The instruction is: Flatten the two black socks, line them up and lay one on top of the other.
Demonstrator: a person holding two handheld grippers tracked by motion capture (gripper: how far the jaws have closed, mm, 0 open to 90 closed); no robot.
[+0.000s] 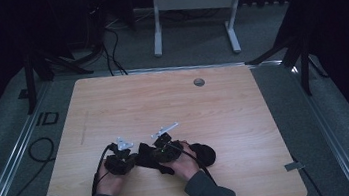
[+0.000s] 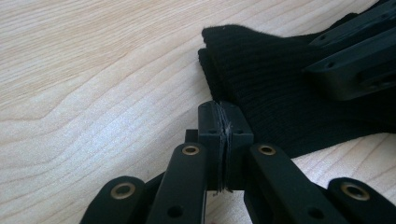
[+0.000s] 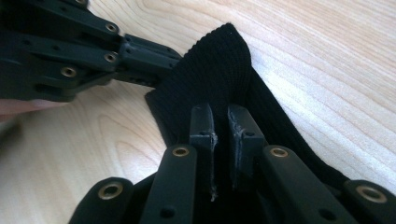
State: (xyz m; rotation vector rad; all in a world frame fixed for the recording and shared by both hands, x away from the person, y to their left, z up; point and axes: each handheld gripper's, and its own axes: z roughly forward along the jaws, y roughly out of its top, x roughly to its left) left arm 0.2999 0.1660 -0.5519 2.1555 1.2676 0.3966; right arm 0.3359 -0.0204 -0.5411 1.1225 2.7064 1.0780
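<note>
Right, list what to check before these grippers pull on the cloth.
1. Right gripper has the cloth: ok. Its jaws are nearly closed, with a raised fold between them.
2. Left gripper has the cloth: cannot tell. Its jaws are shut tight at the cloth's edge, but no knit shows between them.
3. Grippers are apart from each other: ok. There is a gap between their tips in both gripper views.
4. Cloth is well inside the table edges: ok. Wood shows all around it in the high view.
5. Rest of the cloth is free: cannot tell. The right hand covers part of it.
</note>
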